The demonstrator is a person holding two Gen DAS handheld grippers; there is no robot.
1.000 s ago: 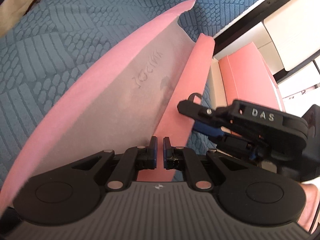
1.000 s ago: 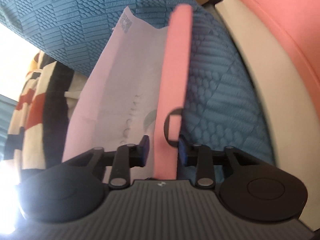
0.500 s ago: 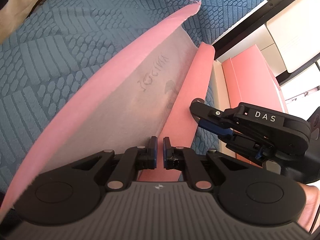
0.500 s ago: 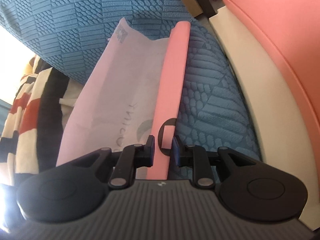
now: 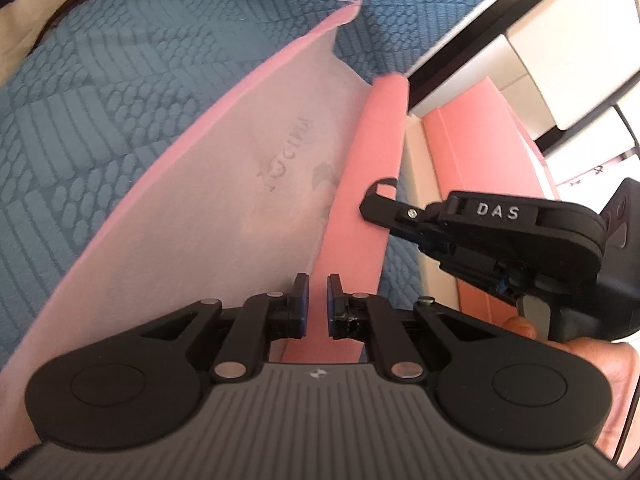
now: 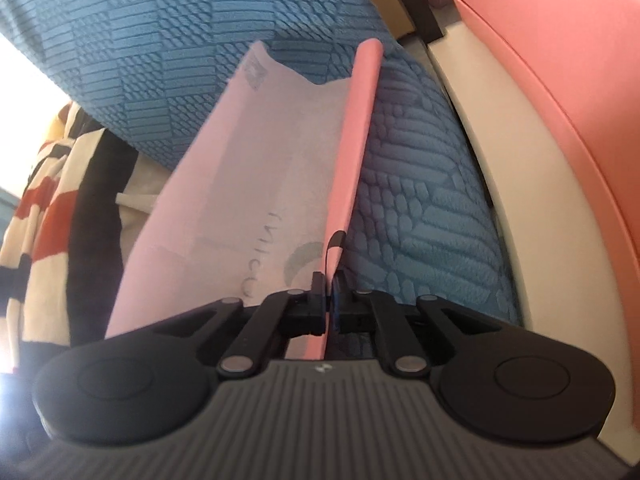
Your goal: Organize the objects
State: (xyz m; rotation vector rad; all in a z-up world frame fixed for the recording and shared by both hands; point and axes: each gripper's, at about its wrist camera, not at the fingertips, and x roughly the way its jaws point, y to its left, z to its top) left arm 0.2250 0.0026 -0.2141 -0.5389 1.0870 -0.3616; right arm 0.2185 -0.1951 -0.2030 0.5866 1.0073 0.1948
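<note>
The pink fabric bag (image 5: 256,184) fills the middle of the left wrist view, running from the lower left up to a frayed corner at the upper middle, its pale inner face showing faint mirrored lettering. It lies over a blue textured bedspread (image 5: 120,92). The bag's folded pink edge (image 5: 372,168) rises right of centre. The left gripper (image 5: 314,304) sits at the lower middle with its jaws narrow, a small gap between the pads; whether any fabric is caught there cannot be told. At the right of the frame the right gripper (image 5: 378,208) reaches in, its tip touching the folded edge, a hand (image 5: 576,352) behind it.

In the right wrist view the bag (image 6: 240,184) spreads across the centre left, its edge (image 6: 356,148) standing upright in the middle. The right gripper (image 6: 327,292) is closed tight on that edge at the lower centre. The bedspread (image 6: 416,200) lies to the right, and a striped red, black and cream blanket (image 6: 52,208) sits at the left.
</note>
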